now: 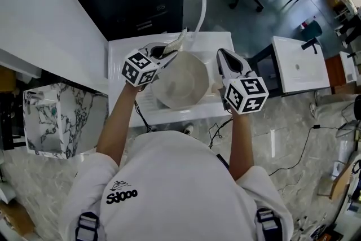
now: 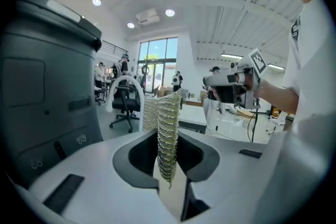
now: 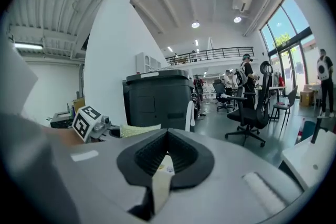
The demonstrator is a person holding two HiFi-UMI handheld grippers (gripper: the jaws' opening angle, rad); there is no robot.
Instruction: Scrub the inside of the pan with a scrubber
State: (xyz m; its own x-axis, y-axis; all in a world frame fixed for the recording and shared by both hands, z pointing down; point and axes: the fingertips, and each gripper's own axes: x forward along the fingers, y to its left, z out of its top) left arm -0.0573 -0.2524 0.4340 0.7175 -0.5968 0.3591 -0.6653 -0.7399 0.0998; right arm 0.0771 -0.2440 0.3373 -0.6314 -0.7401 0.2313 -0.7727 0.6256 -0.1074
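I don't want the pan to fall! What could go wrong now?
1. The right gripper seems to pinch only the edge of the pan. A hard push could twist the pan loose, and it could drop into the sink.
2. The left gripper holds the scrubber by a thin fold, and most of it sticks out floppy. It might slip out while rubbing.

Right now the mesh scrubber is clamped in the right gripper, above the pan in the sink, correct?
Not quite: the mesh scrubber is clamped in the left gripper, not the right gripper. The left gripper view shows its jaws shut on the mesh, and the head view shows it above the pan in the sink.
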